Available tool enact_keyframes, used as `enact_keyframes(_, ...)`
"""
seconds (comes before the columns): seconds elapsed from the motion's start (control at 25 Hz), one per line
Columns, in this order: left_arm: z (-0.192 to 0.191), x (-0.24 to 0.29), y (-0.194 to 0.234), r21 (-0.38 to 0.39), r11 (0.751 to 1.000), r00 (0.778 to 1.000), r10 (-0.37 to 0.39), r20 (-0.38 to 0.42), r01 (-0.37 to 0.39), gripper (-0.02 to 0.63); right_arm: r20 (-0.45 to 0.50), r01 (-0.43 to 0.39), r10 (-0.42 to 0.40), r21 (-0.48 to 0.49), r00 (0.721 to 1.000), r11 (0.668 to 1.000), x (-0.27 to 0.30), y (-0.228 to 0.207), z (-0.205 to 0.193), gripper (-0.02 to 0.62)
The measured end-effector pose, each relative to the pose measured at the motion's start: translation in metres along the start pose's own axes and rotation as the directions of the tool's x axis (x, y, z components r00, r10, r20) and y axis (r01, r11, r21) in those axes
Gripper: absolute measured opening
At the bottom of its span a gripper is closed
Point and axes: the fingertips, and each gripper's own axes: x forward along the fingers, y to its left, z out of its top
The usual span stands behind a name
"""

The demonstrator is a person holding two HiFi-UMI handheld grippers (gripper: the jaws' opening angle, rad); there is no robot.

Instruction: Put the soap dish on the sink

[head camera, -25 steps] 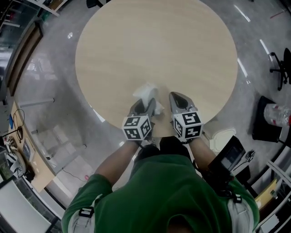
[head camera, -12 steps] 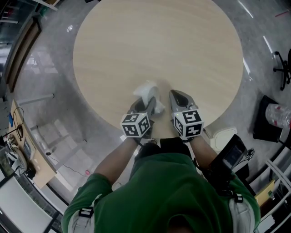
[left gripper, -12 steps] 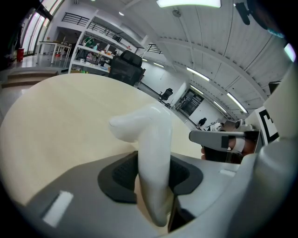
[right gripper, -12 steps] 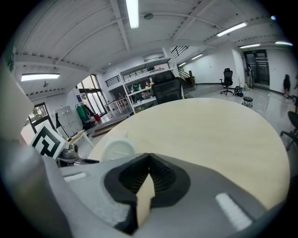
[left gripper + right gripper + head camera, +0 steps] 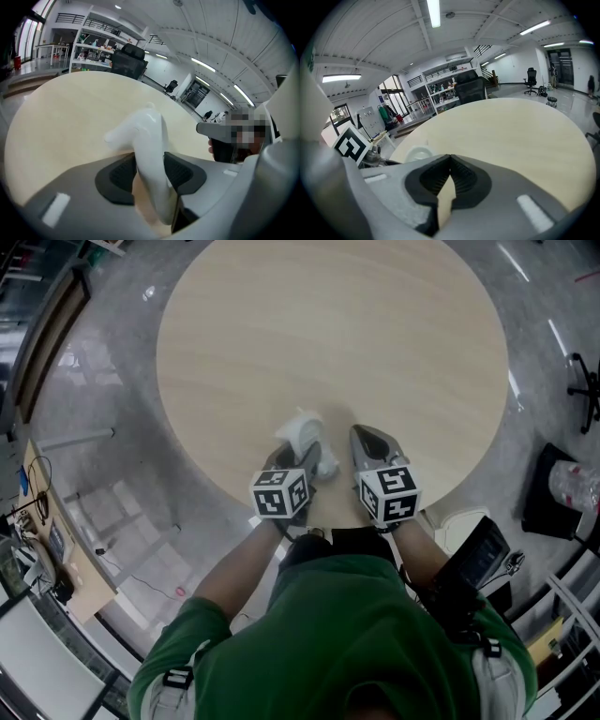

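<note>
We see the left gripper (image 5: 151, 169) tip further downward. In the head view its marker cube (image 5: 279, 493) now sits a little higher in the picture, closer to the white soap dish (image 5: 302, 430), and it covers more of the grey gripper body than it did a second ago. Its jaws have just been opening. The soap dish stands between them and touches both dark pads (image 5: 121, 176). The head view has also drifted. The round table (image 5: 375, 334) now fills slightly more of the picture, and its right rim lies nearer the frame's right edge than before.
</note>
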Motion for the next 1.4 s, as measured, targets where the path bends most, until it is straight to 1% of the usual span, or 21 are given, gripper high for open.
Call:
enact_keyframes(0.12,-0.003,-0.002,0.005,0.016,1.000,0.999,0.017,-0.045,-0.017,0.212,0.003,-0.005,0.005,-0.003,1.000,1.000,0.002,0.004,0.003,0.003)
enact_keyframes(0.24,-0.004,-0.001,0.007,0.028,0.999,0.997,0.032,-0.073,-0.031,0.229,0.005,-0.009,0.009,-0.004,1.000,1.000,0.003,0.004,0.005,0.003)
enact_keyframes(0.56,-0.010,-0.001,0.018,0.043,0.997,0.990,0.061,-0.128,-0.056,0.274,0.005,-0.012,0.012,-0.009,1.000,1.000,0.008,0.007,0.008,0.003)
enact_keyframes(0.76,-0.016,-0.001,0.023,0.048,0.997,0.986,0.059,-0.155,-0.052,0.290,0.000,-0.011,0.011,-0.013,1.000,1.000,0.012,0.010,0.007,0.003)
enact_keyframes(0.8,-0.019,-0.001,0.023,0.053,0.997,0.984,0.056,-0.170,-0.048,0.309,0.000,-0.012,0.012,-0.014,1.000,1.000,0.012,0.010,0.006,0.002)
enact_keyframes(0.84,-0.022,0.000,0.024,0.056,0.997,0.981,0.053,-0.185,-0.044,0.342,0.000,-0.012,0.012,-0.015,1.000,1.000,0.013,0.011,0.006,0.002)
enact_keyframes(0.92,-0.025,-0.001,0.024,0.058,0.998,0.979,0.050,-0.200,-0.039,0.359,0.001,-0.013,0.013,-0.018,1.000,1.000,0.012,0.013,0.006,0.002)
enact_keyframes(1.2,-0.024,-0.009,0.025,0.072,0.997,0.982,0.045,-0.182,-0.033,0.361,0.008,-0.012,0.013,-0.030,1.000,0.999,0.008,0.020,0.009,0.003)
enact_keyframes(1.32,-0.020,-0.016,0.026,0.097,0.995,0.988,0.050,-0.149,-0.036,0.360,0.014,-0.007,0.008,-0.037,1.000,0.999,0.005,0.023,0.011,0.002)
enact_keyframes(1.4,-0.014,-0.024,0.028,0.117,0.992,0.992,0.065,-0.105,-0.052,0.356,0.020,-0.004,0.005,-0.043,1.000,0.999,0.002,0.025,0.013,0.002)
